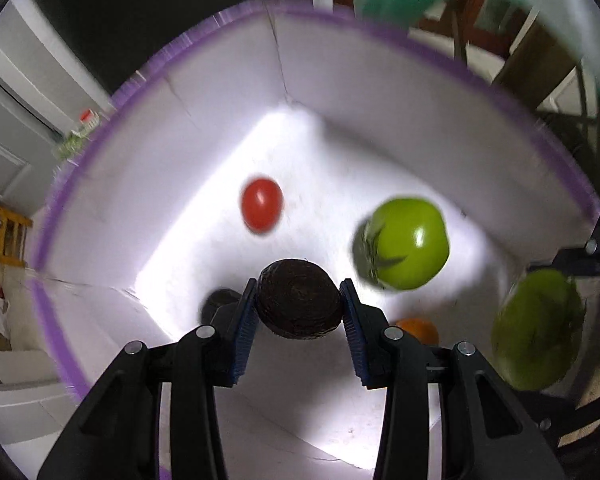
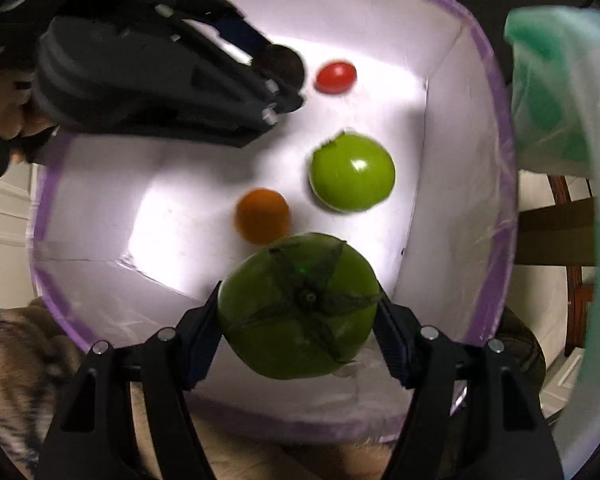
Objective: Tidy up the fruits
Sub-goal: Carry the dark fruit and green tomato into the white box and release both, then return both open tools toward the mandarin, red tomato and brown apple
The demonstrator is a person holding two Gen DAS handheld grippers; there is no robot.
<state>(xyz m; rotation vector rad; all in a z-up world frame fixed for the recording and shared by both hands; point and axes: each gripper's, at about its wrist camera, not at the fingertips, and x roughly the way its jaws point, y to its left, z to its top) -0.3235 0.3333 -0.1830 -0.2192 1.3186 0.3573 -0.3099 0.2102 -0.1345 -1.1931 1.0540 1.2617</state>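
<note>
My left gripper is shut on a dark brown avocado, held over the white floor of a purple-rimmed box. My right gripper is shut on a large green tomato, stem side towards the camera, inside the same box. On the box floor lie a red tomato, a second green tomato and a small orange fruit. In the right wrist view the left gripper reaches in from the upper left with the avocado. The held green tomato shows blurred at the right of the left wrist view.
The box walls stand tall on all sides, with a purple top edge. A translucent green plastic bag hangs at the right, outside the box. A hand grips the left tool. Wooden furniture stands beyond the box.
</note>
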